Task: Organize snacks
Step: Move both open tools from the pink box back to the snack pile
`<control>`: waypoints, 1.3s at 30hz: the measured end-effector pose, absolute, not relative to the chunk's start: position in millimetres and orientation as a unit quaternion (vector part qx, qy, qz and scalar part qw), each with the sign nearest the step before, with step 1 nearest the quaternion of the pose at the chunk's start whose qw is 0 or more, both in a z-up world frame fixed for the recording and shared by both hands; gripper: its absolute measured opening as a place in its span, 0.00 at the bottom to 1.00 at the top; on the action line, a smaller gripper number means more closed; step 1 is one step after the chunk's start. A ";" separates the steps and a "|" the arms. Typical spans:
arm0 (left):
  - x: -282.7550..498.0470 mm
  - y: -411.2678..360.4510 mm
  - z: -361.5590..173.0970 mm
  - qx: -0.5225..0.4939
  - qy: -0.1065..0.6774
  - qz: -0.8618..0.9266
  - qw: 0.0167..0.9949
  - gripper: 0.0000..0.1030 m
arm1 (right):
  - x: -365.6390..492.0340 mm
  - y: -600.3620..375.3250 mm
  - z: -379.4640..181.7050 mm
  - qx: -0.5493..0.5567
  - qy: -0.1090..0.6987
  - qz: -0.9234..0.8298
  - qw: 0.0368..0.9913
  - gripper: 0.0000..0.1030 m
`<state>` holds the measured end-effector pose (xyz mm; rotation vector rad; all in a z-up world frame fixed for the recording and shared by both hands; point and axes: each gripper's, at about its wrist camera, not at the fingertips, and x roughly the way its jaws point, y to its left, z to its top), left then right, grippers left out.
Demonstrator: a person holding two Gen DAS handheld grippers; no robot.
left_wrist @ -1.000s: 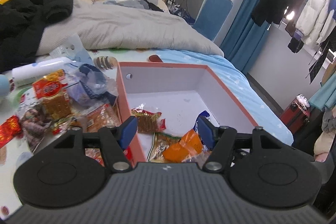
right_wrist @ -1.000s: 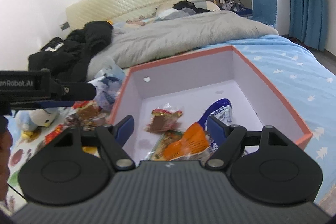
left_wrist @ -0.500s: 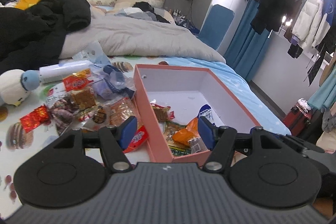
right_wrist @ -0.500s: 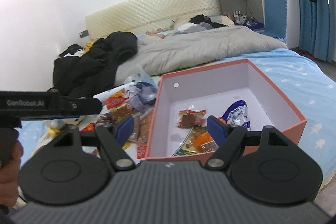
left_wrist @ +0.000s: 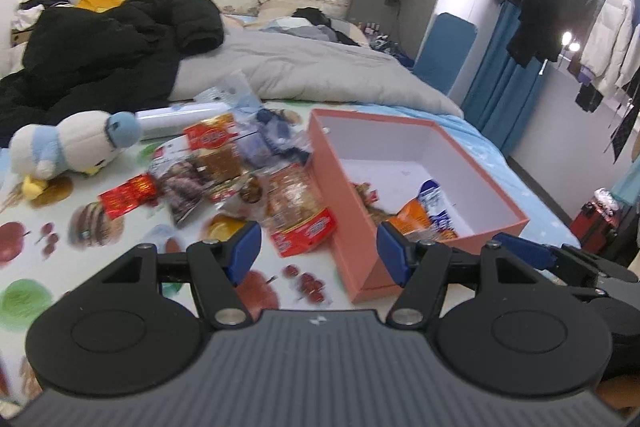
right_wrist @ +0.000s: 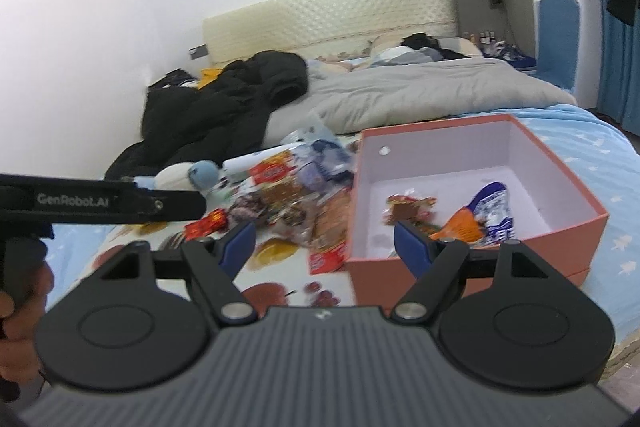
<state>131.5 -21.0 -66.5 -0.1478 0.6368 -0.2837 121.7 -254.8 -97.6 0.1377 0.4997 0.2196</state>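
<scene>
Both the left gripper (left_wrist: 319, 253) and the right gripper (right_wrist: 325, 243) hang with jaws spread, holding nothing. A few snacks (right_wrist: 472, 217) lie inside the pink box (left_wrist: 340, 183) on the bed (right_wrist: 600, 163); more packets (left_wrist: 224, 167) are heaped just beside it.

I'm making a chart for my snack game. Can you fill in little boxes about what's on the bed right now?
place: bed with a fruit-print cloth
box: pink box, open, no lid on it
in box: a few snack packs, one orange pack, one blue-white pack
outside box: pile of snacks left of it, red pack at the pile's edge
toy: plush bird left of the pile
left tool: open, empty
right tool: open, empty
</scene>
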 end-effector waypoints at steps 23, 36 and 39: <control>65.4 57.4 -92.5 -0.115 0.330 -0.052 0.936 0.67 | 82.9 -172.1 -110.8 0.021 0.271 0.202 0.941 0.75; 114.7 78.2 -122.4 -0.127 0.346 -0.023 0.929 0.72 | 119.4 -148.9 -138.3 0.004 0.301 0.211 0.930 0.75; 132.6 84.8 -134.5 -0.131 0.356 -0.017 0.925 0.73 | 132.1 -143.3 -144.2 -0.001 0.310 0.213 0.927 0.75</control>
